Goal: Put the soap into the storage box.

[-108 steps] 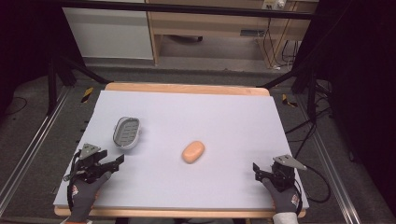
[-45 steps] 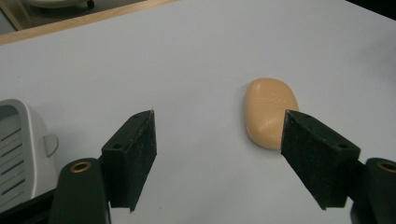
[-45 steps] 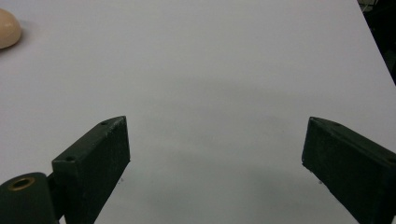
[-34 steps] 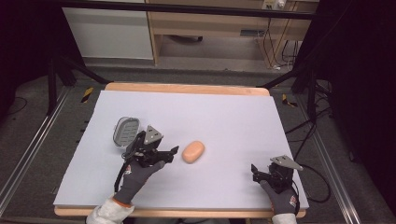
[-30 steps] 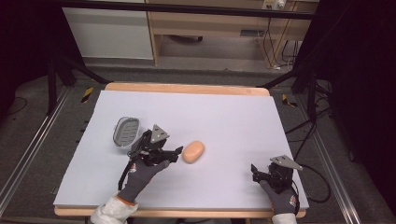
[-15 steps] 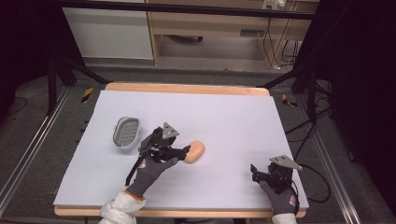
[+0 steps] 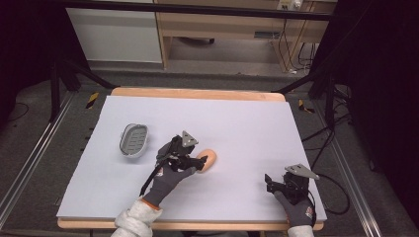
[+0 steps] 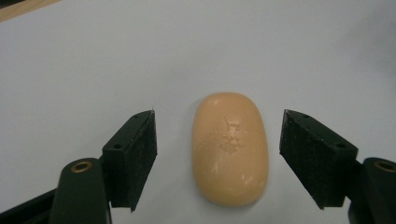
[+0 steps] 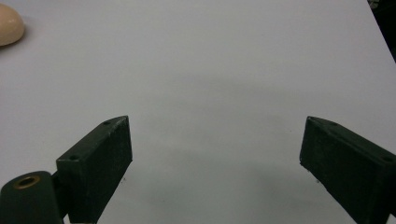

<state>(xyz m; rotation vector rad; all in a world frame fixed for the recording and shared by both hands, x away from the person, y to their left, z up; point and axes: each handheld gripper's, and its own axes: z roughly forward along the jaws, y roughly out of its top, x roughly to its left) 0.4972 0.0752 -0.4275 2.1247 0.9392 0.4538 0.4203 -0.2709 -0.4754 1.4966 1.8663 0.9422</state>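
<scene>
An oval peach-coloured soap bar (image 7: pixel 208 159) lies near the middle of the white table. My left gripper (image 7: pixel 196 163) is open and straddles it. In the left gripper view the soap bar (image 8: pixel 230 147) sits between the two black pads (image 8: pixel 135 154) with a gap on each side, touching neither. A grey soap dish (image 7: pixel 134 139) rests on the table to the left of the gripper. My right gripper (image 7: pixel 271 181) stands open near the front right corner with nothing between its pads (image 9: pixel 100 158); the soap bar's edge (image 9: pixel 9 25) shows at the far left of its view.
The white table (image 7: pixel 237 118) has a wooden rim at the back and front. Beyond it are a white cabinet and a wooden shelf unit (image 7: pixel 222 24). Dark stands and cables lie on the floor at both sides.
My left gripper has travelled from the front left of the table, past the soap dish, rightward to the soap bar and now straddles it. The right gripper has stayed put.
</scene>
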